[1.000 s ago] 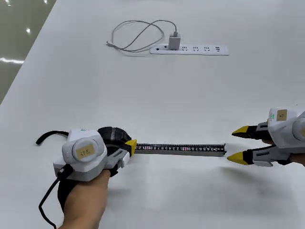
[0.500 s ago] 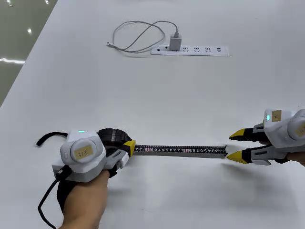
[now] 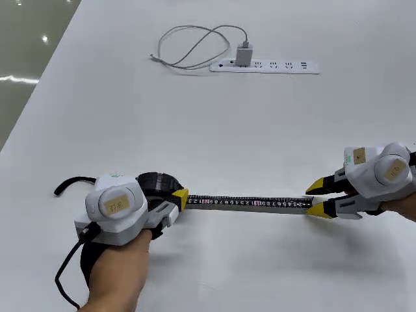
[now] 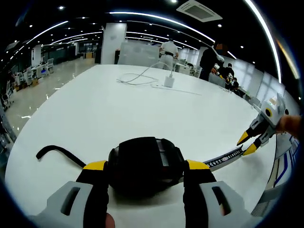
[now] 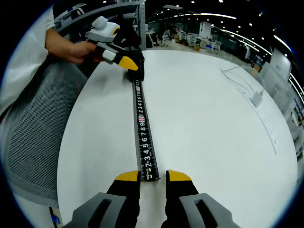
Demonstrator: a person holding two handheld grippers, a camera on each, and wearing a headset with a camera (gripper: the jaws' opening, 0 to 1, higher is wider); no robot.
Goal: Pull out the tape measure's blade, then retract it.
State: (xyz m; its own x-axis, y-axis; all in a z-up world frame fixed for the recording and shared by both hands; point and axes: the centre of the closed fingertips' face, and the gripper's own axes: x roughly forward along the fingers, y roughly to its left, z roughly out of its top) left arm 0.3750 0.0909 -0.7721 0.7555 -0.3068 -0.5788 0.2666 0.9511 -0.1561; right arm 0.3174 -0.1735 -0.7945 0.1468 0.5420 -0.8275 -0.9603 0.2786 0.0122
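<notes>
Power strip (image 3: pixel 273 65): white, flat on the worktop (image 3: pixel 195 136) at 1 o'clock from the tape measure (image 4: pixel 145 159), well apart from it. A white charger (image 3: pixel 244 55) is plugged in near its left end, and its white cable (image 3: pixel 192 45) loops off toward 10 o'clock. Black strap (image 3: pixel 71 184): trails from the tape measure toward 9 o'clock. Black lead (image 3: pixel 65 279): runs off my left tool (image 3: pixel 174 205) toward 7 o'clock. My left tool is clamped on the tape measure, one jaw on each side. Blade (image 3: pixel 247 203): flat on the worktop, run out toward 3 o'clock to my right tool (image 5: pixel 153 176). That tool's jaws stand slightly spread with the blade's end between the yellow tips; I cannot tell whether they touch it. Worktop: plain white and wide, with glossy floor (image 3: pixel 26 52) past its edge at 10 o'clock. The left gripper view adds ceiling strip lights (image 4: pixel 156 19) and people (image 4: pixel 209 57) standing beyond the far edge. The right gripper view adds a grey mesh chair back (image 5: pixel 33 142) and the blade's numerals.
</notes>
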